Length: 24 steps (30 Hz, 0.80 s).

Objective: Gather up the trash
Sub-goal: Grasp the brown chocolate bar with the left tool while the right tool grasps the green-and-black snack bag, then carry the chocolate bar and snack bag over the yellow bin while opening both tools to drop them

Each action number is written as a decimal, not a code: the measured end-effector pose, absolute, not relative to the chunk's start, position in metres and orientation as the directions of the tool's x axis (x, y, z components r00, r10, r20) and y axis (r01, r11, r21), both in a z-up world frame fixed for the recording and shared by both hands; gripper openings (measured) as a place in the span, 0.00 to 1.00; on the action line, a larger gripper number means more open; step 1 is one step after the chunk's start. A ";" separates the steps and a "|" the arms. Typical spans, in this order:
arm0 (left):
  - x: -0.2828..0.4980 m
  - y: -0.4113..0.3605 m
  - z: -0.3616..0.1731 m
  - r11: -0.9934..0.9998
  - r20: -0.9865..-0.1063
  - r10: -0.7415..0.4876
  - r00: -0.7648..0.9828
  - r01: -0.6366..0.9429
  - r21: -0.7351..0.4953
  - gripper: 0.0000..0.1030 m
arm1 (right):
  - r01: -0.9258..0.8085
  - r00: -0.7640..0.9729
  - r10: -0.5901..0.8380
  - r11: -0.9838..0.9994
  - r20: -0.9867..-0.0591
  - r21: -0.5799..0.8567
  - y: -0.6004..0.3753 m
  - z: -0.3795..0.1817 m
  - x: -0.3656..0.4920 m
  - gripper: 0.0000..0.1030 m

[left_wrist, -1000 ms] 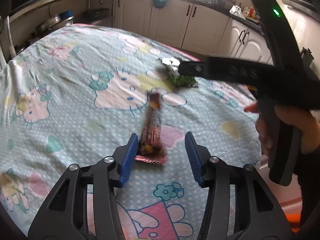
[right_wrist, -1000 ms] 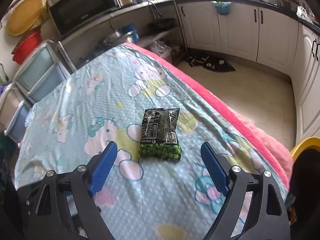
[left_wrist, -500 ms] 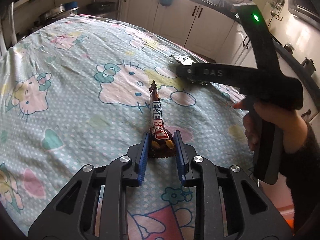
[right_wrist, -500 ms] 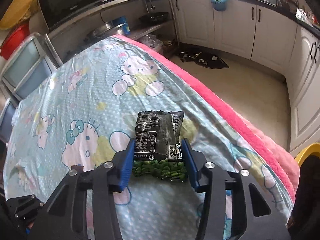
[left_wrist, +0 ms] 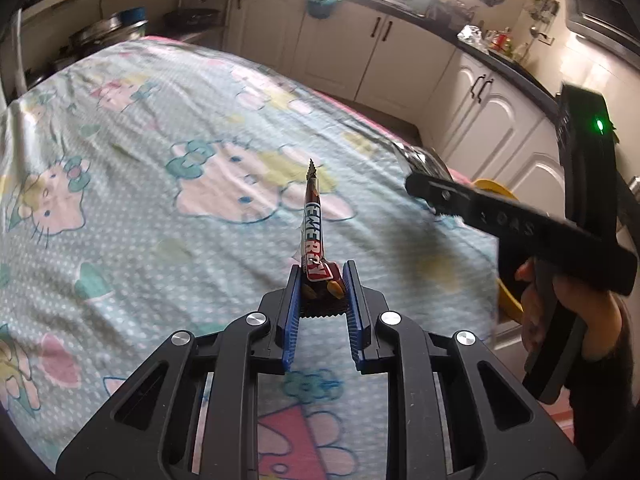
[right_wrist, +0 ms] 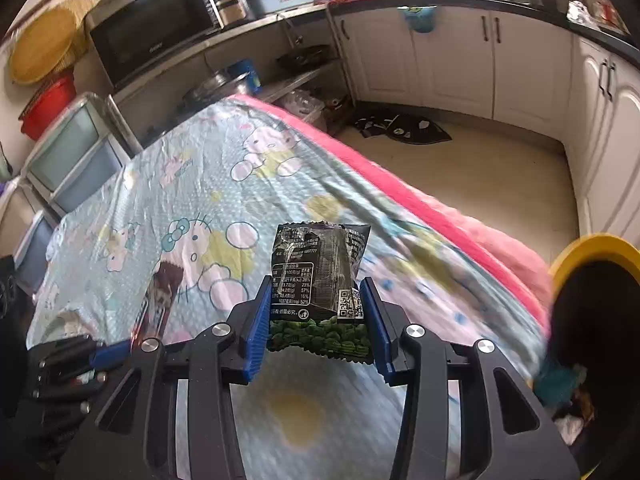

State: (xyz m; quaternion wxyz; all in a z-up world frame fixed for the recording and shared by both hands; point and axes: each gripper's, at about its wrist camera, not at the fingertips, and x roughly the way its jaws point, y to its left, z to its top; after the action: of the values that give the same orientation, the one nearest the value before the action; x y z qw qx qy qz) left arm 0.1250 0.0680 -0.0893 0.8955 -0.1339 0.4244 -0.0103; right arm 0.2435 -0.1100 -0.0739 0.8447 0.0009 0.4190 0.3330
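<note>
My left gripper point(left_wrist: 320, 280) is shut on a brown and red energy bar wrapper point(left_wrist: 314, 236) and holds it above the Hello Kitty tablecloth point(left_wrist: 160, 200). My right gripper point(right_wrist: 316, 312) is shut on a black and green pea snack bag point(right_wrist: 320, 280), lifted off the cloth. The right gripper also shows in the left wrist view point(left_wrist: 416, 184), with the bag point(left_wrist: 424, 162) partly hidden behind it. The left gripper with the bar point(right_wrist: 160, 300) shows at the lower left of the right wrist view.
A yellow-rimmed bin point(right_wrist: 596, 252) with trash inside stands at the table's right edge; it also shows in the left wrist view point(left_wrist: 494, 190). The pink table edge point(right_wrist: 440, 208) drops to the kitchen floor. Cabinets point(left_wrist: 400, 52), a microwave point(right_wrist: 152, 28) and storage drawers point(right_wrist: 76, 152) surround the table.
Both grippers closed on their items, the left on the bar and the right on the snack bag, and then lifted them off the cloth. The right gripper moved toward the yellow bin.
</note>
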 end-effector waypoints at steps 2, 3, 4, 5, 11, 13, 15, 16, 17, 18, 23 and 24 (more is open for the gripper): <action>0.126 0.062 -0.084 0.965 -0.749 -0.139 0.648 -0.082 -0.251 0.14 | -0.548 0.441 0.565 0.785 -0.697 0.289 -0.126 -0.070 0.239 0.40; 0.127 0.059 -0.081 0.965 -0.745 -0.144 0.652 -0.076 -0.252 0.14 | -0.541 0.448 0.564 0.789 -0.694 0.292 -0.133 -0.068 0.237 0.40; 0.128 0.055 -0.078 0.965 -0.739 -0.149 0.657 -0.067 -0.253 0.14 | -0.532 0.457 0.564 0.793 -0.687 0.298 -0.142 -0.066 0.235 0.40; 0.129 0.052 -0.076 0.965 -0.736 -0.151 0.660 -0.061 -0.253 0.14 | -0.524 0.465 0.563 0.797 -0.683 0.300 -0.150 -0.064 0.233 0.40; 0.138 0.030 -0.060 0.963 -0.706 -0.189 0.683 -0.010 -0.268 0.14 | -0.475 0.527 0.538 0.828 -0.658 0.296 -0.195 -0.049 0.223 0.40; 0.142 0.021 -0.054 0.962 -0.695 -0.203 0.690 0.009 -0.272 0.14 | -0.464 0.546 0.526 0.838 -0.652 0.287 -0.206 -0.044 0.220 0.40; 0.146 0.014 -0.050 0.961 -0.686 -0.215 0.695 0.026 -0.276 0.14 | -0.454 0.567 0.513 0.847 -0.645 0.276 -0.216 -0.039 0.216 0.40; 0.148 0.010 -0.047 0.960 -0.681 -0.222 0.697 0.036 -0.276 0.14 | -0.448 0.577 0.507 0.852 -0.640 0.270 -0.222 -0.036 0.214 0.40; 0.149 0.007 -0.046 0.960 -0.678 -0.227 0.699 0.043 -0.276 0.14 | -0.443 0.586 0.502 0.856 -0.636 0.267 -0.227 -0.034 0.212 0.40; 0.151 0.003 -0.044 0.960 -0.674 -0.233 0.701 0.053 -0.276 0.14 | -0.436 0.597 0.495 0.861 -0.632 0.262 -0.231 -0.031 0.210 0.40; 0.158 -0.015 -0.034 0.957 -0.658 -0.257 0.707 0.094 -0.273 0.14 | -0.406 0.634 0.480 0.874 -0.607 0.267 -0.251 -0.021 0.204 0.40; 0.159 -0.018 -0.032 0.956 -0.655 -0.263 0.708 0.101 -0.274 0.14 | -0.396 0.643 0.472 0.879 -0.603 0.266 -0.255 -0.019 0.202 0.40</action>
State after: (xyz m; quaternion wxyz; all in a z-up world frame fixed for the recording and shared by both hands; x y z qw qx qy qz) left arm 0.1595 -0.0184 -0.0316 0.9177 -0.1095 0.3687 -0.0992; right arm 0.2023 -0.2551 -0.0188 0.9047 0.0547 0.3478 0.2400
